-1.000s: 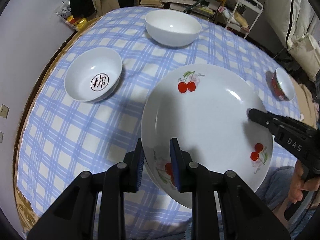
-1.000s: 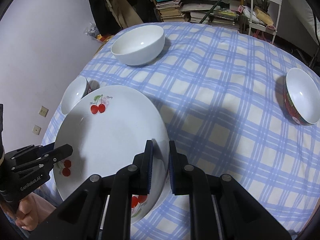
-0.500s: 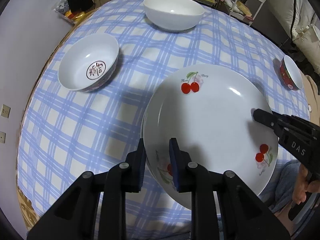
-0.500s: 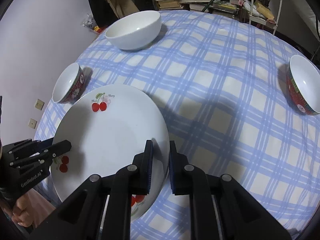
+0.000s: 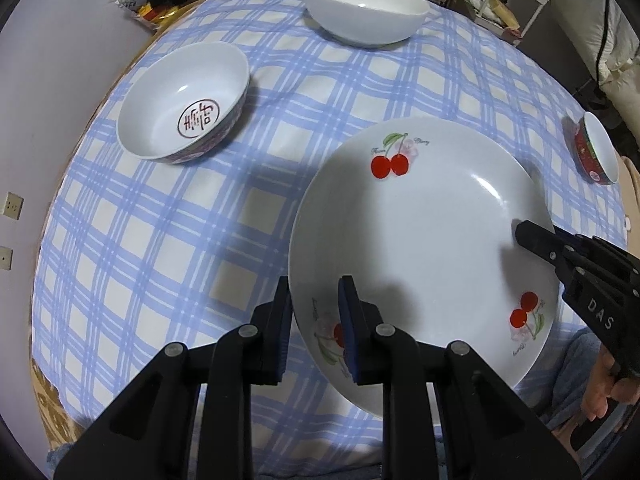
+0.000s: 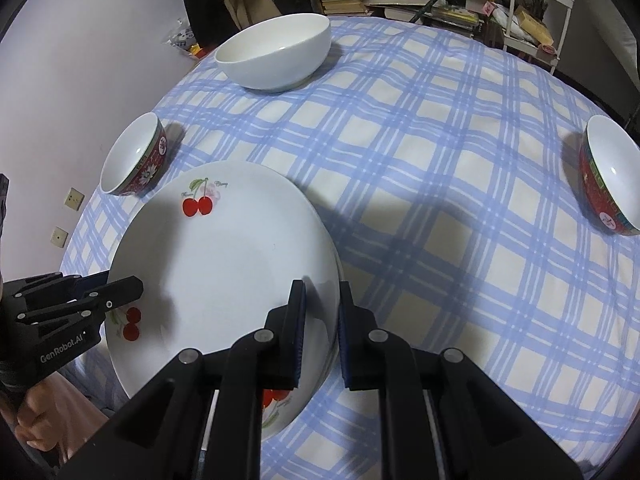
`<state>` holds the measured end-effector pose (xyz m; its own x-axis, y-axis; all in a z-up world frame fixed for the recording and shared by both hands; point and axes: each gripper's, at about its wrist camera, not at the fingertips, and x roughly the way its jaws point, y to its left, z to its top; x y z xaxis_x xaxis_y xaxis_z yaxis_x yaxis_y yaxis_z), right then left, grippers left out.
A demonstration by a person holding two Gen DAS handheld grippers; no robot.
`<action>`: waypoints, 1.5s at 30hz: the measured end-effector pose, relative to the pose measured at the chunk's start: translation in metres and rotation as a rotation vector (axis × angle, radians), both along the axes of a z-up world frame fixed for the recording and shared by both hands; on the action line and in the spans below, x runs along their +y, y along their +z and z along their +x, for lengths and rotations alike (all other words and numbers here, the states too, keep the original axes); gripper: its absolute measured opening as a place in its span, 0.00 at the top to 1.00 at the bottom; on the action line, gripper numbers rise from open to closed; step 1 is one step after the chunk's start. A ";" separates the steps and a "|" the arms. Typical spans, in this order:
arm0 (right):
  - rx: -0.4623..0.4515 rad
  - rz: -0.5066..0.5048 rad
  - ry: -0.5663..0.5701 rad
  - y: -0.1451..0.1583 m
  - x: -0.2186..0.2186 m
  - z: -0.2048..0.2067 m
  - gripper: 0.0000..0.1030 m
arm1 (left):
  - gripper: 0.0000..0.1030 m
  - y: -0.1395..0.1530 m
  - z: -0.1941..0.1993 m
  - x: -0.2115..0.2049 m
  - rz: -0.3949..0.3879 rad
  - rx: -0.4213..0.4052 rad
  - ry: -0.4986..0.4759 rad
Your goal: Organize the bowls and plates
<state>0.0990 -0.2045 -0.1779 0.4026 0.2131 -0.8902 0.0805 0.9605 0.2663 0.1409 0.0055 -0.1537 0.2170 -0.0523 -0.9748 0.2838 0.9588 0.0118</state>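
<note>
I cannot see the underside of the cherry plate (image 5: 420, 240), so whether it rests on the checked tablecloth (image 5: 160, 248) or hangs just above it I cannot tell; its near rim is partly covered by my own gripper bodies in both views. The small red bowl (image 5: 596, 152) is cut close to the right edge of the left wrist view, and the person's hands show only as slivers in the lower corners. My left gripper (image 5: 314, 308) points steeply down, jaws narrowed onto the plate's near-left rim, one pad under it and one on its face. My right gripper (image 6: 322, 312) tilts down too, nipped on the opposite rim. The plate sits at the near edge of the table, the patterned bowl (image 5: 184, 116) to its far left, the plain white bowl (image 5: 364, 8) beyond.
</note>
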 end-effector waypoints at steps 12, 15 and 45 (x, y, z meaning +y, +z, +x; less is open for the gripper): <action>-0.029 -0.099 0.003 0.001 0.012 -0.001 0.85 | 0.78 -0.016 0.006 -0.009 0.057 0.032 -0.011; -0.036 -0.109 0.003 0.002 0.012 -0.002 0.85 | 0.78 -0.016 0.007 -0.007 0.043 0.043 0.002; -0.144 -0.117 -0.061 0.037 0.000 0.001 0.78 | 0.55 0.053 0.006 0.011 0.027 -0.203 0.071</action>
